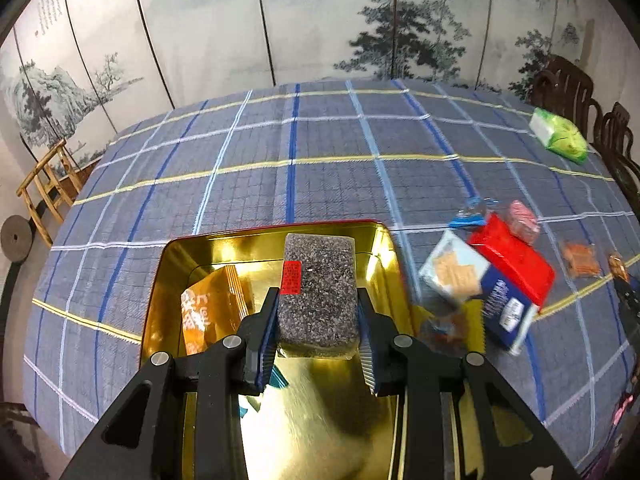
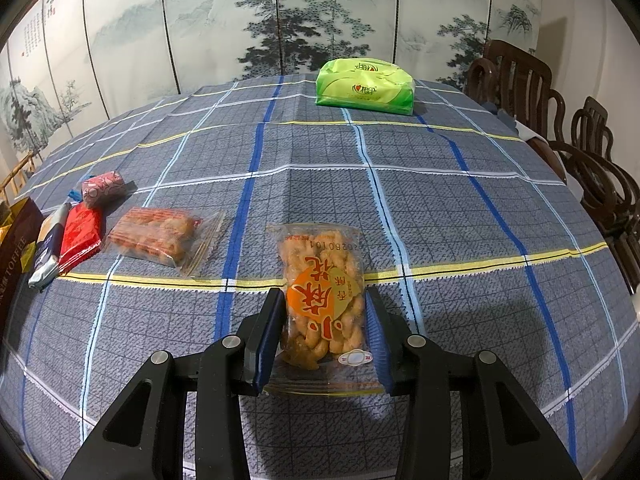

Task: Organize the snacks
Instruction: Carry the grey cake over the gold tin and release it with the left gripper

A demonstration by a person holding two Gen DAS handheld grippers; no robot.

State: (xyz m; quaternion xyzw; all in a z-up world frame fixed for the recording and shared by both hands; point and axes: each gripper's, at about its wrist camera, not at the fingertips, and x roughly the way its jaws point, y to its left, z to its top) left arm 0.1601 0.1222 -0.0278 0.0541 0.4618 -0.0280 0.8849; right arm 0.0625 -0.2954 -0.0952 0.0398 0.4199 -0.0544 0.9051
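In the left wrist view, a gold-lined tin (image 1: pixel 384 248) with a red outer rim sits on the blue plaid tablecloth (image 1: pixel 280 184). Inside it, at the left, an orange packet (image 1: pixel 212 308) leans against the wall, and a scrap of blue wrapper shows on the gold floor under the fingers. The left gripper (image 1: pixel 318 316) is above the tin, its jaws closed partway onto a dark speckled sesame bar (image 1: pixel 320 292) with a red label; both blue pads press against the bar's long sides. Whether the bar touches the tin floor cannot be told. Right of the tin, blurred, lie a pale blue cracker pack (image 1: pixel 454 270), a red and blue box (image 1: pixel 512 280) and a pink packet (image 1: pixel 522 220). A green tissue pack (image 1: pixel 560 138) rests far off near the table's edge.

In the right wrist view, the right gripper (image 2: pixel 326 320) is low over the tablecloth (image 2: pixel 480 240), its jaws set about as wide as a clear bag of fried dough twists (image 2: pixel 324 288) lying flat between them. The left pad touches the bag's edge; whether the right one does is unclear, and the bag is not lifted. To the left lie a second clear bag of fried snacks (image 2: pixel 160 236), a red packet (image 2: pixel 80 236), a pink roll (image 2: pixel 102 188) and a dark toffee box (image 2: pixel 16 248) at the frame's edge. The green tissue pack (image 2: pixel 364 88) stands at the far side.
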